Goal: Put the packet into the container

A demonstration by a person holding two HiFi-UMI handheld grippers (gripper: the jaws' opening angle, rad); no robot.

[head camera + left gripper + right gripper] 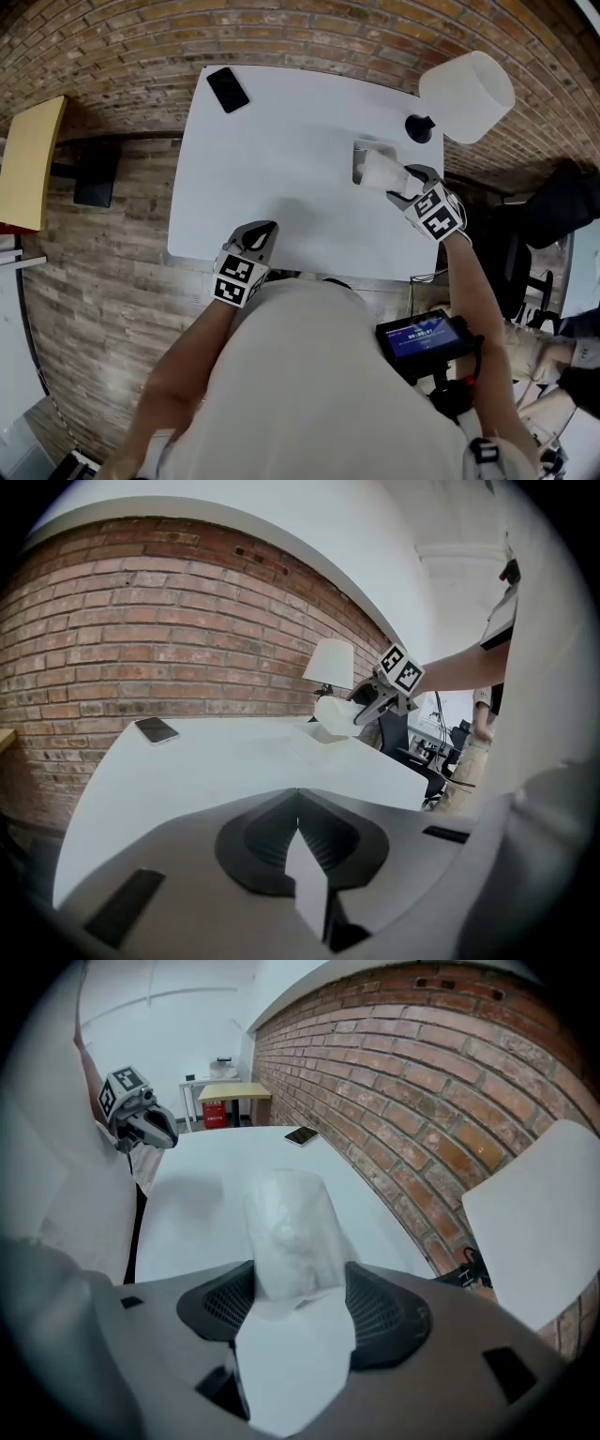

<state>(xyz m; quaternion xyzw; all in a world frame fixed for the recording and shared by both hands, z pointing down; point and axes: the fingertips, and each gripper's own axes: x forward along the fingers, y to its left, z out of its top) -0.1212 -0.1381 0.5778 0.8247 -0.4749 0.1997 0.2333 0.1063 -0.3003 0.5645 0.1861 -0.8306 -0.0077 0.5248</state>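
Note:
The white packet [380, 172] is pinched in my right gripper [398, 183], which is shut on it. It hangs just over the small translucent container [358, 150] on the right part of the white table [281, 159]. In the right gripper view the packet [291, 1232] stands up between the two dark pads [220, 1302]. My left gripper [261, 232] rests at the table's front edge, shut and holding nothing. From the left gripper view I see the packet [336, 712] held above the container [314, 744].
A black phone [228, 89] lies at the table's far left corner. A white lamp shade [466, 94] with a black base [419, 127] stands at the far right. A yellow table [28, 159] is off to the left, and a device with a screen [427, 337] hangs at my right side.

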